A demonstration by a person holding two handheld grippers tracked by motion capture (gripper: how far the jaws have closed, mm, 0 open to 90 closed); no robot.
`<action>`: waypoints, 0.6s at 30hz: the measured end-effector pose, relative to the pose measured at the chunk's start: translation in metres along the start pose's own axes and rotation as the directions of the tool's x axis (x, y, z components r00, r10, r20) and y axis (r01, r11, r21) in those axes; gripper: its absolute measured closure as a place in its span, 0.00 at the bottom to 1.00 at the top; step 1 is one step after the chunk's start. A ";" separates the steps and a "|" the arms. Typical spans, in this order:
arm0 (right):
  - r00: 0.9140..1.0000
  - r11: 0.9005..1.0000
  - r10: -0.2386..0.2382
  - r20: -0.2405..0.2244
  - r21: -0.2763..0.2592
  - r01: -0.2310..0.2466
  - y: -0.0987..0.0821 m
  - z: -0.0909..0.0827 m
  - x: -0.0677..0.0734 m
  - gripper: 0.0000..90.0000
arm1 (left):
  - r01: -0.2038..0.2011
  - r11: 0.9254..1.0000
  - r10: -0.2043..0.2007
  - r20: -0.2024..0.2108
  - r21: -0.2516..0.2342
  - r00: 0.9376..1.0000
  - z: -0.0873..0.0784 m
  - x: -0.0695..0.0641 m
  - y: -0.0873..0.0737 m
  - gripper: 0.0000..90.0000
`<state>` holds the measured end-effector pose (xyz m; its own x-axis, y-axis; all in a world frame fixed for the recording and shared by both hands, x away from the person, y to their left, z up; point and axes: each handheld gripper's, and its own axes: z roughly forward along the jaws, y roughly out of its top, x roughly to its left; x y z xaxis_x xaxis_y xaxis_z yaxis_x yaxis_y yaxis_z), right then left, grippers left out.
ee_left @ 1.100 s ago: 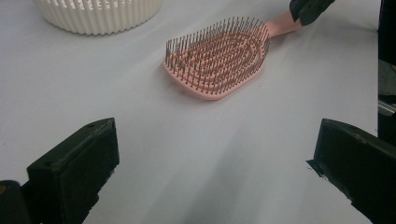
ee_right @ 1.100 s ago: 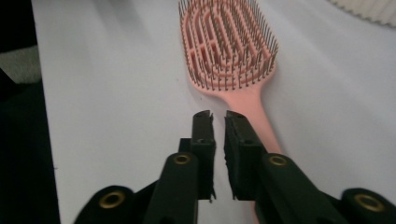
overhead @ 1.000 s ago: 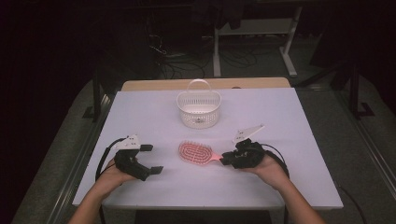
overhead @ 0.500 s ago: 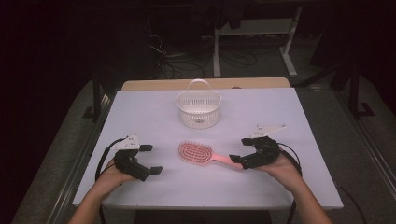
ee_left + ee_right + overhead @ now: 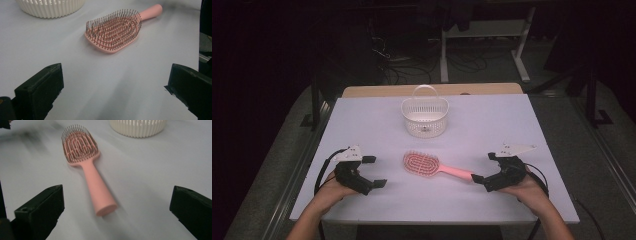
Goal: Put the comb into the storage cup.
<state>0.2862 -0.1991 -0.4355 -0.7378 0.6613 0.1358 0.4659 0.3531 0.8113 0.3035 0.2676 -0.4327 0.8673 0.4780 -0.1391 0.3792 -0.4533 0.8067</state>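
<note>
1. Since the earlier high view, the right gripper (image 5: 484, 170) has been drawn back from the brush handle toward the lower right of the frame, and the pink hairbrush (image 5: 428, 165) has been left lying on the bench (image 5: 532, 120) with its handle end close to that gripper.
2. The hairbrush is seen at lower centre of the high view, bristles up, head to the left and handle pointing right; it is apart from the white basket (image 5: 425, 117), which stands above it at centre.
3. The right gripper's jaws are spread wide and nothing is held; in the right gripper view the handle end (image 5: 106, 209) lies between them but untouched.
4. The left gripper (image 5: 374, 171) is rested at lower left, jaws wide apart and empty, well apart from the brush head (image 5: 113, 32).
5. The work is judged to be at an early stage: the brush has not been gripped or lifted, and the basket appears empty.
</note>
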 end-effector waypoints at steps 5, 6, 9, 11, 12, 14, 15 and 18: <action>1.000 1.000 0.023 -0.003 -0.006 -0.023 -0.012 -0.003 -0.004 0.00 | 0.001 1.000 -0.001 -0.002 0.001 1.000 -0.001 0.000 -0.001 0.00; 1.000 1.000 0.023 -0.003 -0.007 -0.023 -0.012 -0.003 -0.004 0.00 | 0.002 1.000 -0.002 -0.002 -0.001 1.000 -0.001 0.000 -0.001 0.00; 1.000 1.000 0.021 -0.008 -0.013 -0.021 -0.011 -0.003 -0.005 0.00 | 0.000 1.000 0.000 -0.003 -0.003 1.000 -0.002 0.000 -0.001 0.00; 1.000 1.000 0.018 -0.008 -0.016 -0.018 -0.010 -0.003 -0.005 0.00 | 0.000 1.000 0.000 -0.004 -0.004 1.000 -0.002 0.000 -0.002 0.00; 1.000 1.000 0.019 -0.010 -0.015 -0.019 -0.010 -0.002 -0.005 0.00 | 0.001 1.000 -0.001 -0.006 -0.004 1.000 -0.002 0.000 -0.002 0.00; 1.000 1.000 0.017 -0.014 -0.012 -0.017 -0.010 -0.002 -0.005 0.00 | 0.001 1.000 -0.001 -0.005 -0.005 1.000 -0.002 0.000 -0.002 0.00; 1.000 1.000 0.017 -0.017 -0.009 -0.017 -0.010 -0.003 -0.005 0.00 | 0.002 1.000 -0.002 -0.004 -0.006 1.000 -0.002 0.000 -0.002 0.00; 1.000 1.000 0.012 -0.019 -0.007 -0.012 -0.008 -0.004 -0.005 0.00 | -0.001 1.000 0.001 -0.001 -0.001 1.000 -0.001 0.000 -0.002 0.00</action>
<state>0.2846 -0.2077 -0.4405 -0.7414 0.6525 0.1567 0.4717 0.3406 0.8133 0.3025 0.2694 -0.4334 0.8672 0.4785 -0.1381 0.3783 -0.4525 0.8076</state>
